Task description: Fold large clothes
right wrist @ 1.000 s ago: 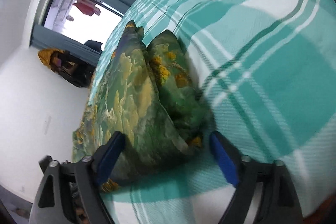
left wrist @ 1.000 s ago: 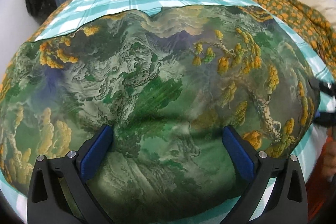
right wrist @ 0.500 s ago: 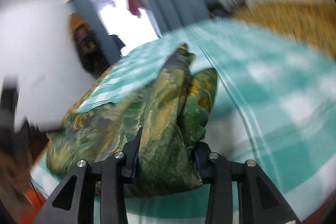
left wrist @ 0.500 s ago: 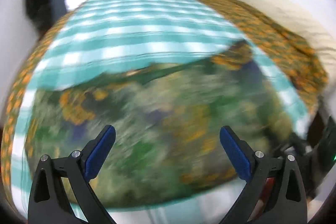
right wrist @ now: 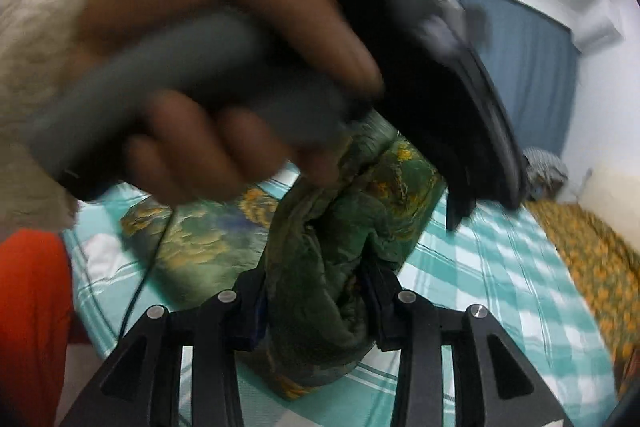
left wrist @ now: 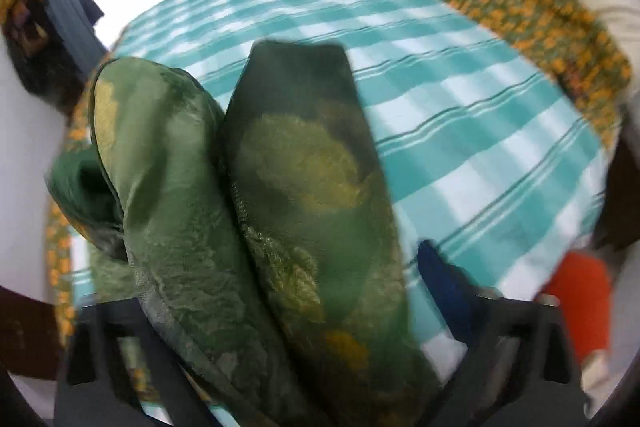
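1. Your right gripper (right wrist: 316, 307) clamps a bunched fold of the green-and-gold landscape-print silky garment (right wrist: 340, 227).
2. Your left gripper (left wrist: 280, 307), jaws just closing, holds folds lifted above the teal-and-white checked bedsheet (left wrist: 460, 99).

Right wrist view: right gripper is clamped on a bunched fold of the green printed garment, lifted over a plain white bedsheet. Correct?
Not quite. The right gripper is shut on bunched folds of the green printed garment, as you say, but the bedsheet is teal-and-white checked, not plain white. The right wrist view shows this, and the left wrist view shows the same checks.
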A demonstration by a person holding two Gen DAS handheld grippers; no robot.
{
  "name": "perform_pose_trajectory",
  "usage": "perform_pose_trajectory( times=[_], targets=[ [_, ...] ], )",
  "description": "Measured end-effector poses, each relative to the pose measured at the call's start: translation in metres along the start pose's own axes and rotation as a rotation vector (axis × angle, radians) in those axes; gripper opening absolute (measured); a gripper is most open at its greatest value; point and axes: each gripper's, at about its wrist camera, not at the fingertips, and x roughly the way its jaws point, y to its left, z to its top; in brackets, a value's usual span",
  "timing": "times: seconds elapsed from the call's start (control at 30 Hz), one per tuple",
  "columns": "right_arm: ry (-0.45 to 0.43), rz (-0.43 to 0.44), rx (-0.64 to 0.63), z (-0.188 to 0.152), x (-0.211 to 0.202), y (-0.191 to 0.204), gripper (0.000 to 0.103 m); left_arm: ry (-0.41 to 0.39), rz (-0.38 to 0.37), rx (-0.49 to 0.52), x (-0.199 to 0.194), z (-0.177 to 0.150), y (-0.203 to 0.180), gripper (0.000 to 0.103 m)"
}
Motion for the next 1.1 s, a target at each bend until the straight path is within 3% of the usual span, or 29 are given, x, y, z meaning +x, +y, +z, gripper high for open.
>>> perform_pose_trajectory(
  times=[0.03, 0.07, 0.13, 0.2, 0.23, 0.3, 0.43, 0.5, 0.57, 0.73, 0.9, 1.0, 1.1],
  targets=[
    [0.002, 0.01, 0.007, 0.0, 0.0, 0.0, 0.039, 0.014, -0.026, -0.016, 0.003, -0.002, 0.007, 0.037],
    [0.01, 0.011, 0.022, -0.001, 0.001, -0.003, 0.039, 0.025, -0.08, -0.047, 0.005, -0.003, 0.018, 0.031],
    [0.026, 0.051, 0.074, -0.001, -0.001, -0.013, 0.046, 0.027, -0.114, -0.08, 0.004, -0.006, 0.041, 0.028],
    [0.016, 0.135, 0.174, -0.003, -0.01, -0.028, 0.06, 0.018, -0.132, -0.101, 0.0, -0.009, 0.068, 0.028],
    [0.008, 0.182, 0.242, -0.006, -0.016, -0.039, 0.062, 0.013, -0.147, -0.121, -0.003, -0.013, 0.086, 0.028],
    [0.02, 0.226, 0.341, -0.011, -0.019, -0.058, 0.062, 0.008, -0.156, -0.154, -0.007, -0.025, 0.124, 0.028],
    [0.134, 0.231, 0.432, -0.025, 0.01, -0.083, 0.062, 0.014, -0.186, -0.211, 0.001, -0.052, 0.181, 0.029],
    [0.171, 0.261, 0.436, -0.021, 0.03, -0.082, 0.045, 0.013, -0.208, -0.249, 0.008, -0.063, 0.202, 0.03],
    [0.192, 0.299, 0.433, -0.012, 0.05, -0.078, 0.039, 0.011, -0.222, -0.282, 0.016, -0.08, 0.223, 0.031],
    [0.207, 0.402, 0.405, 0.016, 0.11, -0.045, 0.039, -0.012, -0.288, -0.351, 0.034, -0.109, 0.247, 0.033],
    [0.466, 0.515, 0.43, -0.027, 0.197, 0.003, 0.034, 0.041, -0.316, -0.414, 0.075, -0.151, 0.276, 0.038],
    [0.463, 0.513, 0.444, -0.042, 0.21, 0.015, 0.031, 0.011, -0.382, -0.541, 0.1, -0.182, 0.29, 0.041],
    [0.458, 0.496, 0.455, -0.041, 0.21, 0.016, 0.031, -0.015, -0.407, -0.572, 0.102, -0.182, 0.291, 0.044]
  ],
)
